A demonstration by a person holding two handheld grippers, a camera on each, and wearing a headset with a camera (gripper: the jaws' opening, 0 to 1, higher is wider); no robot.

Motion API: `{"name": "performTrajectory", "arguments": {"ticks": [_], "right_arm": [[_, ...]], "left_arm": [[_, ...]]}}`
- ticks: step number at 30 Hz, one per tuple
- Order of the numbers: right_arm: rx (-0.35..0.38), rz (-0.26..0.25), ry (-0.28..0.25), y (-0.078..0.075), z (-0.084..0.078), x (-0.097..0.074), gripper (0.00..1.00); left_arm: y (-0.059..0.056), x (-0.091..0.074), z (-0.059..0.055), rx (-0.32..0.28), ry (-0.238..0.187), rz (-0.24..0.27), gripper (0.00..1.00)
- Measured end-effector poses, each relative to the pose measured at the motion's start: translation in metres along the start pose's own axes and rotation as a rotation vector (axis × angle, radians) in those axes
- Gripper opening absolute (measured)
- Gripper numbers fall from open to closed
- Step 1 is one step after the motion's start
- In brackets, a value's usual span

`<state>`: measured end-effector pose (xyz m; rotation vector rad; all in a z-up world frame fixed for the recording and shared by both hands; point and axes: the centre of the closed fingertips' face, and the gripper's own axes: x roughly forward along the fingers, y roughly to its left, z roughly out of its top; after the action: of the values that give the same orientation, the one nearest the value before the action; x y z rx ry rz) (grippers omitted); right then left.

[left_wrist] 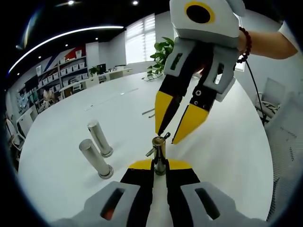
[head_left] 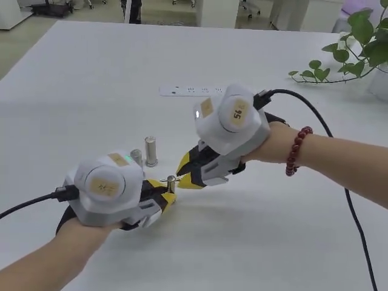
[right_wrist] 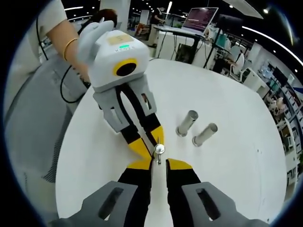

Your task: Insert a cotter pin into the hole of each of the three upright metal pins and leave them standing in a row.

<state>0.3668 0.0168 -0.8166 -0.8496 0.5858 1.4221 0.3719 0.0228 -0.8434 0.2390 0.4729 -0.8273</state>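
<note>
My left gripper [head_left: 170, 191] [left_wrist: 160, 165] is shut on the base of one upright metal pin [head_left: 171, 183] [left_wrist: 159, 153] [right_wrist: 159, 149] on the white table. A thin cotter pin [left_wrist: 164, 137] [right_wrist: 159, 160] sits at the hole near that pin's top, one end poking out on the far side. My right gripper [head_left: 179, 176] [right_wrist: 159, 163] comes in from the opposite side, its yellow tips closed on the cotter pin's head. Two more metal pins [head_left: 151, 151] [head_left: 137, 157] [left_wrist: 96, 163] [left_wrist: 100, 138] [right_wrist: 187, 123] [right_wrist: 204, 135] stand upright close by, untouched.
A white power strip [head_left: 188, 90] lies further back on the table [head_left: 91, 79]. A potted plant [head_left: 357, 48] trails over the far right corner. A black cable [head_left: 339, 157] runs from my right gripper along the right arm. Desks and screens stand beyond the table.
</note>
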Motion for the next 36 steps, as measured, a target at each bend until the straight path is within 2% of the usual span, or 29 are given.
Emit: {"name": "performTrajectory", "arguments": {"ticks": [3,6,10,22,27,36], "right_arm": [[0.000,-0.003,0.011,0.0003,-0.0044,-0.0010,0.11],[-0.007,-0.011,0.001,-0.0002,-0.0045,-0.0015,0.05],[-0.003,-0.026,-0.005,-0.0028,-0.0039,-0.0014,0.03],[0.008,-0.019,-0.010,-0.0027,0.0000,0.0025,0.03],[0.019,-0.019,-0.006,-0.0027,-0.0012,0.0030,0.03],[0.038,-0.020,0.004,-0.0026,-0.0060,0.0020,0.05]], "left_arm": [[-0.0004,0.0004,-0.0010,0.004,0.005,-0.004,0.07],[-0.0005,0.0010,-0.0016,0.007,0.006,-0.006,0.07],[-0.0007,0.0008,-0.0016,0.007,0.005,-0.012,0.07],[0.0007,0.0011,-0.0017,-0.002,0.000,-0.022,0.07],[0.0016,0.0022,-0.0018,0.012,0.001,-0.016,0.07],[0.0014,0.0028,-0.0042,0.005,0.009,-0.023,0.07]]}}
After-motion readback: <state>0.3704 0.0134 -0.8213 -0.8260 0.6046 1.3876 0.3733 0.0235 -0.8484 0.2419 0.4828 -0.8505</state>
